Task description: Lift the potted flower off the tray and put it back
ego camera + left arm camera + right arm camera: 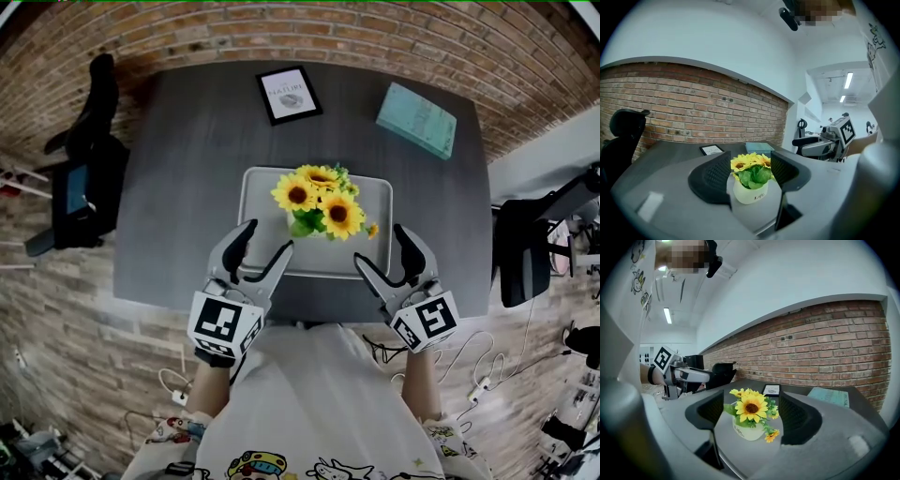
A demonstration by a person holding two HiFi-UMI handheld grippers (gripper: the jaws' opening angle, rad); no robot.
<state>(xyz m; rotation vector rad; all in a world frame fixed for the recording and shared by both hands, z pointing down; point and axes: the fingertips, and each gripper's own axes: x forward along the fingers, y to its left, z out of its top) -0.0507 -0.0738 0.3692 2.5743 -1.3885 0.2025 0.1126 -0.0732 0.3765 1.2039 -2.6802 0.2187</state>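
Fingers (711, 176) of the left gripper (270, 239): two, black, spread apart and grasping nothing. The white pot (750, 192) shows in the gap between them, further off and untouched.

Fingers (799, 418) of the right gripper (379, 246): two, black, likewise spread wide and released, with the same pot framed between them but clear of both pads.

Grippers: two, each with one marker cube. They are held side by side at the near edge of the tray (261, 220), the left at its near-left part and the right at its near-right corner.

Potted flower (319, 202): one, upright near the middle of the tray, between the two grippers and beyond their tips. It has three large yellow sunflower blooms, one small bloom drooping on the right side, and green leaves. In the head view the blooms and leaves cover the pot from above.

Tray: one, grey, rectangular, on the dark grey table (187, 141).

Other items on the table: one framed print (289, 94) and one teal book (417, 119), both at the far edge and well apart from the tray.

Around the table: one black chair (89, 159) on the left, another black chair (525, 244) on the right, a brick wall (693, 112) behind, and white cables (473, 370) on the floor.
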